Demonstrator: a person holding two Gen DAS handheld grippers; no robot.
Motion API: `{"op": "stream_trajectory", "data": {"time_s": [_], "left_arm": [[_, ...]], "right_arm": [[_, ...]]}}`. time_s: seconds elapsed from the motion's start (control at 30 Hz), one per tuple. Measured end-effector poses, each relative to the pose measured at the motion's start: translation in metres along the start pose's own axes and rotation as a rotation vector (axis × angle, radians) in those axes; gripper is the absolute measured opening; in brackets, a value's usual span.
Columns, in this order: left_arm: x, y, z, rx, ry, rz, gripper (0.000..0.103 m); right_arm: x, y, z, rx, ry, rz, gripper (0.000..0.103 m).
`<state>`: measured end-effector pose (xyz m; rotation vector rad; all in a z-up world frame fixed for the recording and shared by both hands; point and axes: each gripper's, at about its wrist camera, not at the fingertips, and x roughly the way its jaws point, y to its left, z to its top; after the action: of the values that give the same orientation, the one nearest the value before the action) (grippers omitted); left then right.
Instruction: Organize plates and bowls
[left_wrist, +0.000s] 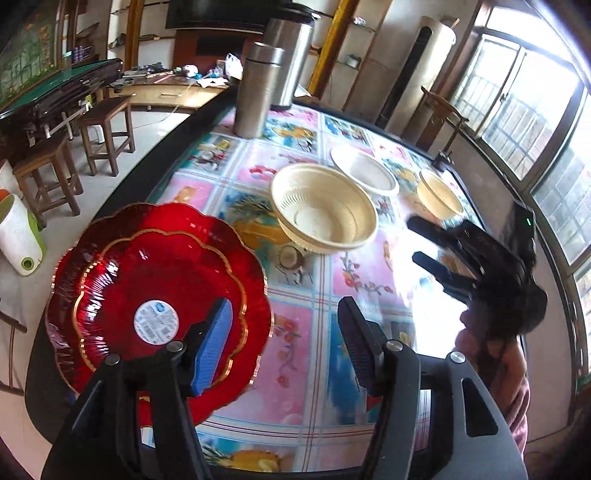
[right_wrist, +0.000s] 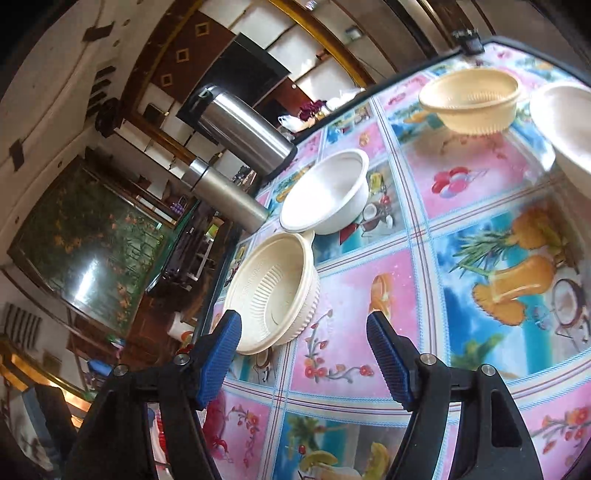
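Note:
Two red scalloped plates (left_wrist: 159, 295), stacked, lie on the table's near left corner in the left wrist view. My left gripper (left_wrist: 284, 339) is open above their right edge, its left finger over the stack. A cream ribbed bowl (left_wrist: 325, 210) stands mid-table, a white bowl (left_wrist: 364, 170) behind it, and a smaller cream bowl (left_wrist: 439, 194) to the right. My right gripper (left_wrist: 424, 240) shows there, open. In the right wrist view my right gripper (right_wrist: 303, 332) is open and empty, next to the cream ribbed bowl (right_wrist: 273, 291). The white bowl (right_wrist: 328, 192) and the small cream bowl (right_wrist: 472, 101) lie beyond.
Two steel flasks (left_wrist: 258, 88) stand at the table's far edge; they also show in the right wrist view (right_wrist: 236, 129). Another white bowl (right_wrist: 569, 125) sits at the right edge. The table has a floral cloth (right_wrist: 461, 192). Wooden stools (left_wrist: 107, 129) stand to the left.

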<state>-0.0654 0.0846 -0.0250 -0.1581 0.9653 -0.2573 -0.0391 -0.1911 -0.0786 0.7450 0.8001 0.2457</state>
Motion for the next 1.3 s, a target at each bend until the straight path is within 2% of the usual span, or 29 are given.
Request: {"op": "stream_trajectory", "data": {"time_s": [0.23,0.4,0.47,0.6,0.67,0.73,0.83,0.97,1.2,1.3], "left_arm": [[0.011,-0.009,-0.005,0.012,0.051,0.000,0.059],[0.013,-0.009,-0.003,0.005,0.049,0.011,0.059],[0.014,-0.007,0.006,-0.009,0.060,-0.006,0.059],[0.018,-0.002,0.038,-0.091,0.059,-0.068,0.059],[0.026,-0.005,0.059,-0.122,0.064,-0.124,0.063],[0.042,-0.009,0.077,-0.136,0.098,-0.121,0.064],[0.074,-0.010,0.097,-0.204,0.200,-0.176,0.064],[0.100,-0.013,0.099,-0.256,0.277,-0.177,0.064],[0.108,-0.031,0.090,-0.205,0.267,-0.152,0.064],[0.104,-0.031,0.089,-0.185,0.226,-0.110,0.063]], "right_arm": [[0.050,0.008,0.005,0.062,0.076,0.011,0.073],[0.073,0.017,0.004,0.060,0.095,-0.044,0.069],[0.081,0.019,0.004,0.055,0.108,-0.070,0.054],[0.087,0.017,0.002,0.063,0.116,-0.112,0.035],[0.085,0.016,0.003,0.066,0.111,-0.125,0.020],[0.081,0.014,0.005,0.070,0.099,-0.125,0.018],[0.075,0.010,0.007,0.078,0.091,-0.119,0.015],[0.065,-0.002,0.010,0.098,0.084,-0.097,0.011],[0.057,-0.012,0.016,0.091,0.095,-0.079,0.011],[0.058,-0.011,0.015,0.088,0.103,-0.075,0.011]]}}
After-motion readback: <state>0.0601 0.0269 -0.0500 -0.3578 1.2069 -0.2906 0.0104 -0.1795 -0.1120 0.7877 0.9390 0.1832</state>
